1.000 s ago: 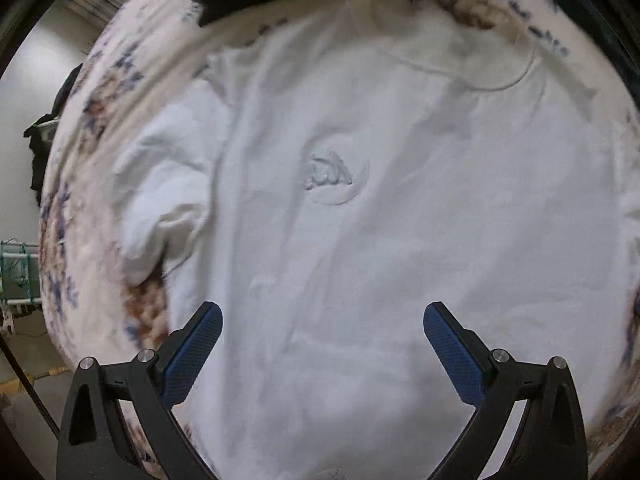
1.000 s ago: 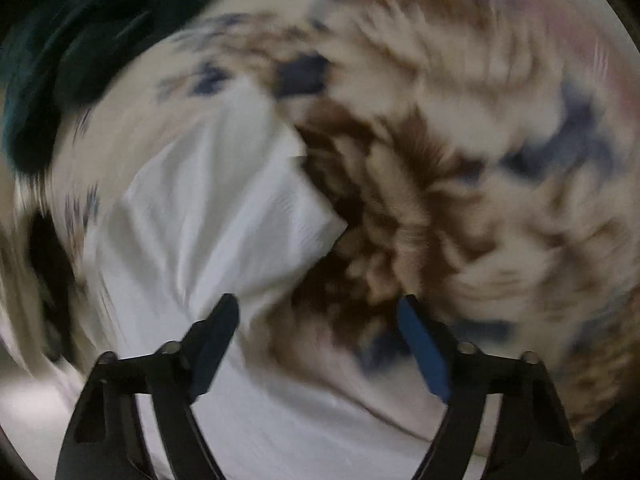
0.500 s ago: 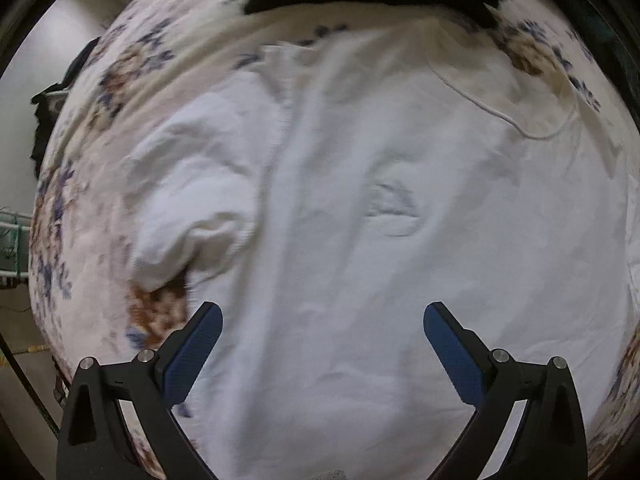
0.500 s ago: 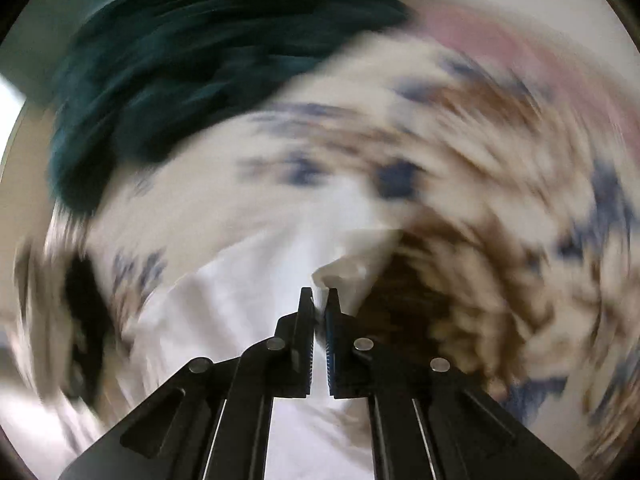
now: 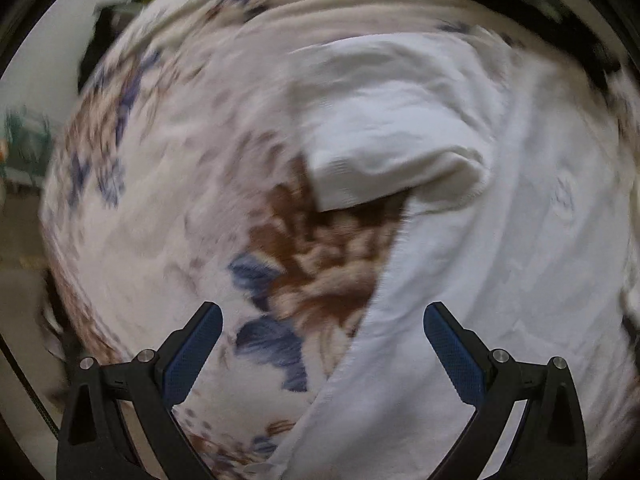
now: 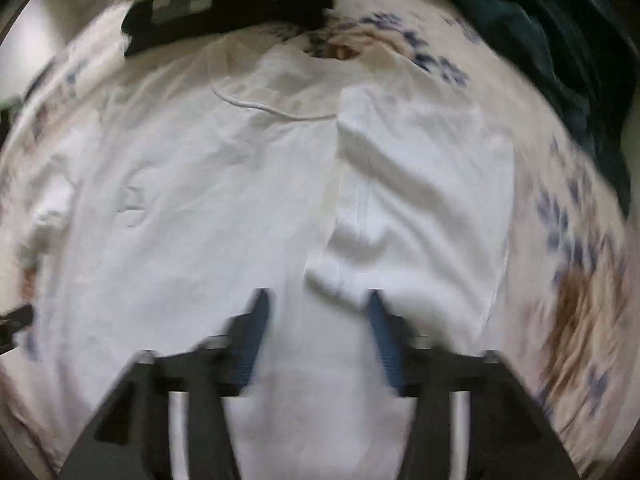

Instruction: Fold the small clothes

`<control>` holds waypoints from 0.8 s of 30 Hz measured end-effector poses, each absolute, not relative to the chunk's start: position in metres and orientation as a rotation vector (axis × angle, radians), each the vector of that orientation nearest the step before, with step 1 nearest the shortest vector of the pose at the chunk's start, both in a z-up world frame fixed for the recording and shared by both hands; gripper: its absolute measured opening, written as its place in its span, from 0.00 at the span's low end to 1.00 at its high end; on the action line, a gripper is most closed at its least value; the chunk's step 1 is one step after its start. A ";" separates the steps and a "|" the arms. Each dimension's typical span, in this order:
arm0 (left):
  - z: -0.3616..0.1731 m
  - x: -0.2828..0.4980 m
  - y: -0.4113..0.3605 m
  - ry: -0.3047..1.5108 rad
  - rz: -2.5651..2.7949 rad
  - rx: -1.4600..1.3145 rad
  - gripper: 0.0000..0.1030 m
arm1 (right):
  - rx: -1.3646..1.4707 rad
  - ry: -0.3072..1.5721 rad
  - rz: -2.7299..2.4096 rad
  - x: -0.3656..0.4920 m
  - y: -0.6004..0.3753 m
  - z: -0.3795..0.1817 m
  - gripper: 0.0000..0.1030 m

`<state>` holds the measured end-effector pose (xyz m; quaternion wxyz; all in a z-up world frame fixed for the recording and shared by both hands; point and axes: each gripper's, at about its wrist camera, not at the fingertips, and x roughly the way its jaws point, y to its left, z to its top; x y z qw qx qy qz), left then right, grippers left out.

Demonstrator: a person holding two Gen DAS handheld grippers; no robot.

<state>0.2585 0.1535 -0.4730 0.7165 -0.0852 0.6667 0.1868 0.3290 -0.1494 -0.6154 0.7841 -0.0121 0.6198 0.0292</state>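
Below the left gripper (image 5: 322, 330), in the left wrist view, a white T-shirt (image 5: 500, 248) lies spread on a floral blanket (image 5: 168, 200) printed in brown and blue on cream. The shirt fills the right half of this view, and its side edge runs diagonally down between the two blue-padded fingers (image 5: 448, 344). Its short sleeve (image 5: 384, 148) sticks out to the left over a brown flower of the print, its cuff slightly lifted off the blanket. The left gripper's jaws stand wide apart with nothing between them; one finger is over the blanket, the other over the shirt. A faint raised emblem (image 5: 562, 200) shows on the chest at the far right. Seen from the right wrist, the same shirt (image 6: 192, 220) lies flat with its collar (image 6: 276, 110) toward the top of the view, and its other sleeve (image 6: 416, 200) is folded inward over the body, making a thick rumpled flap. The right gripper (image 6: 316, 320) hangs just above the lower end of that flap; its jaws have just been opening and now stand partly apart, with the fold's corner near them but not pinched. A black garment (image 6: 224, 16) lies beyond the collar, and a dark green cloth (image 6: 560, 48) sits at the upper right on the blanket (image 6: 576, 272). Much of this view is blurred.
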 end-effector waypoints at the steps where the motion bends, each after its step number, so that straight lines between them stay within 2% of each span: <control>1: -0.475 0.252 0.171 1.474 0.398 -0.300 1.00 | 0.008 1.343 0.049 0.322 -0.154 -0.612 0.58; 3: -0.483 0.245 0.195 1.477 0.371 -0.541 1.00 | 0.064 1.364 0.013 0.307 -0.167 -0.609 0.58; 5: -0.496 0.231 0.230 1.388 0.332 -0.923 1.00 | 0.088 1.388 -0.022 0.302 -0.180 -0.609 0.58; 7: -0.508 0.220 0.252 1.287 0.320 -1.182 0.98 | 0.114 1.418 -0.058 0.298 -0.192 -0.614 0.58; 10: -0.518 0.217 0.277 1.169 0.336 -1.363 0.92 | 0.177 1.443 -0.114 0.297 -0.206 -0.624 0.58; 11: -0.518 0.219 0.284 1.138 0.348 -1.368 0.76 | 0.215 1.446 -0.136 0.295 -0.210 -0.626 0.58; 12: -0.512 0.218 0.272 1.117 0.354 -1.369 0.44 | 0.242 1.445 -0.154 0.294 -0.213 -0.626 0.58; 13: -0.511 0.219 0.277 1.089 0.365 -1.352 0.21 | 0.259 1.442 -0.168 0.293 -0.215 -0.626 0.58; 14: -0.510 0.223 0.279 1.082 0.385 -1.319 0.03 | 0.280 1.439 -0.187 0.292 -0.217 -0.626 0.58; 16: -0.496 0.237 0.270 1.037 0.403 -1.226 0.03 | 0.308 1.436 -0.210 0.290 -0.222 -0.626 0.58; 21: -0.432 0.273 0.189 0.966 0.184 -0.676 0.03 | 0.320 1.431 -0.239 0.272 -0.232 -0.621 0.58; 24: -0.428 0.278 0.121 1.030 -0.030 -0.494 0.06 | 0.324 1.440 -0.251 0.263 -0.241 -0.618 0.58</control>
